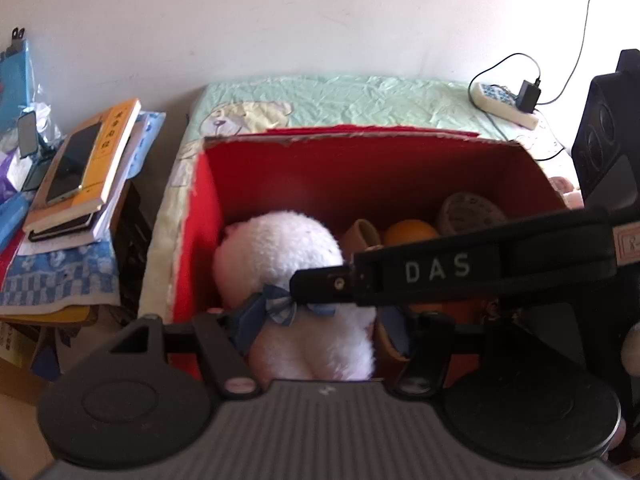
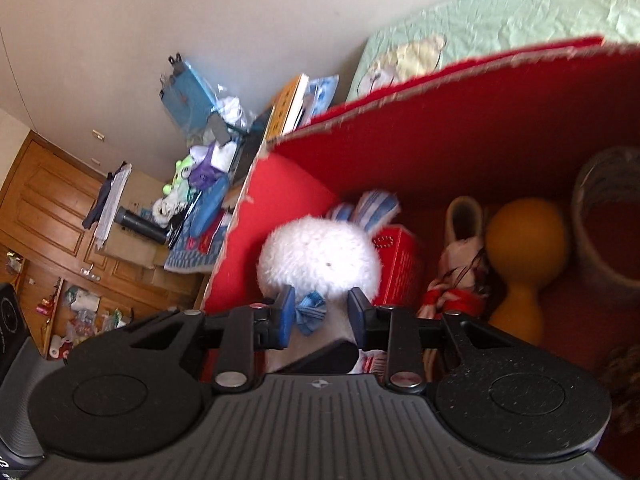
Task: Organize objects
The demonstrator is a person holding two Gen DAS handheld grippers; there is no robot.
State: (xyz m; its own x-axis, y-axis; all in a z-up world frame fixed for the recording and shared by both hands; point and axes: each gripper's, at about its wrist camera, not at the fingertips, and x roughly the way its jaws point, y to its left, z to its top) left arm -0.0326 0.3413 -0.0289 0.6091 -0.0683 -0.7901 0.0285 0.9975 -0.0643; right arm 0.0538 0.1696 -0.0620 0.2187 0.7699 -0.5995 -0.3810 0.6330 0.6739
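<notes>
A white plush rabbit [image 1: 280,252] with a blue checked bow [image 2: 312,312] sits inside a red cardboard box [image 1: 360,164], near its left wall. My right gripper [image 2: 320,316] is shut on the rabbit [image 2: 320,256] at its neck, just below the head. Its arm crosses the left wrist view as a black bar marked DAS [image 1: 436,268]. My left gripper [image 1: 324,332] hangs open over the box, its fingers on either side of the rabbit's body.
The box [image 2: 440,128] also holds an orange gourd-shaped toy [image 2: 524,240], a small boot [image 2: 464,216], a red carton [image 2: 400,256] and a grey cup [image 2: 608,216]. It stands on a green bedspread [image 1: 360,96]. Books and a phone [image 1: 76,164] are stacked left. A power strip [image 1: 504,104] lies back right.
</notes>
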